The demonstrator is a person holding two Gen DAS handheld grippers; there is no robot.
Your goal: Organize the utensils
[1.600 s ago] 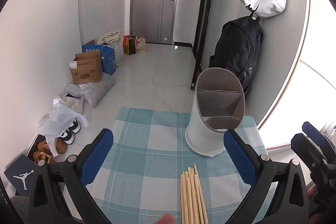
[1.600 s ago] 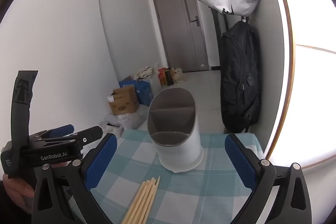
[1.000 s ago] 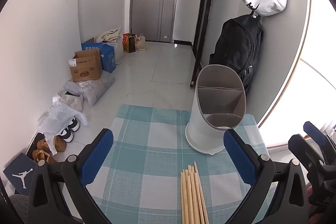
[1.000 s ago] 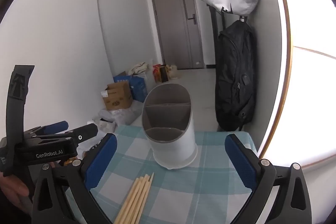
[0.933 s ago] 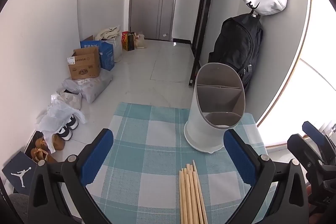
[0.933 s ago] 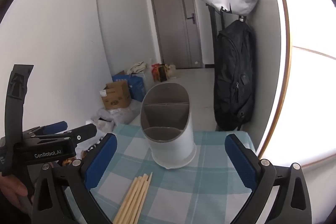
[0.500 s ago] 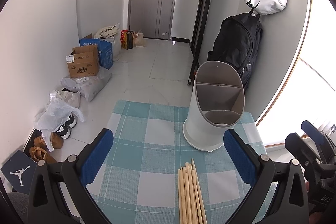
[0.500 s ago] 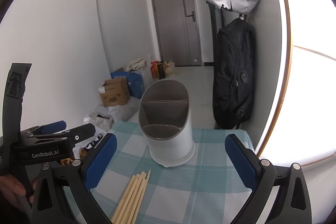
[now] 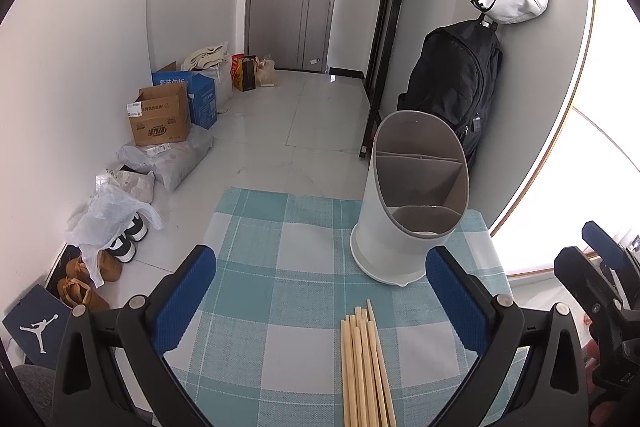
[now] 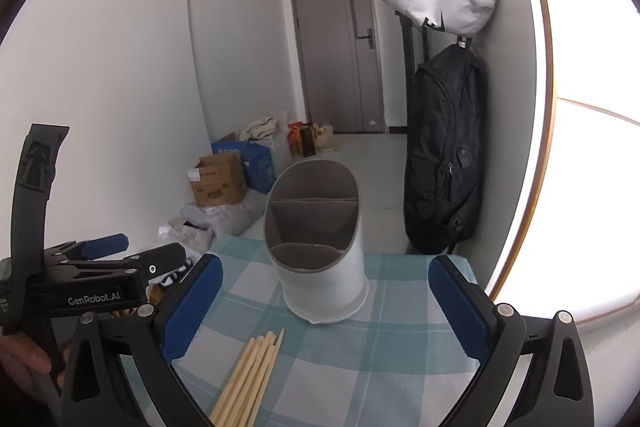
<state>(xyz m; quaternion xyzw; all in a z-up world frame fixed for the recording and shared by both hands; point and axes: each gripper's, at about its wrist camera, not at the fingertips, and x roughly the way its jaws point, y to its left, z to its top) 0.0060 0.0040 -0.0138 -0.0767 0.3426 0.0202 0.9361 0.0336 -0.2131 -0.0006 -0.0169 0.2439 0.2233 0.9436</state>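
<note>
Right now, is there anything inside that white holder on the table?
The holder looks empty: grey dividers split it into compartments, and no utensils stick out. The near compartment's pale bottom shows; the floors of the rear ones are hidden by the walls. The chopsticks lie on the checked cloth.

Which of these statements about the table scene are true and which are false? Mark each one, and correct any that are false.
1. The chopsticks lie flat on the checked cloth. True.
2. The white holder already has chopsticks in it. False: its compartments look empty.
3. The left gripper is open and holds nothing. True.
4. The right gripper is shut on a chopstick. False: it is open.
5. The holder lies on its side. False: it stands upright.
</note>
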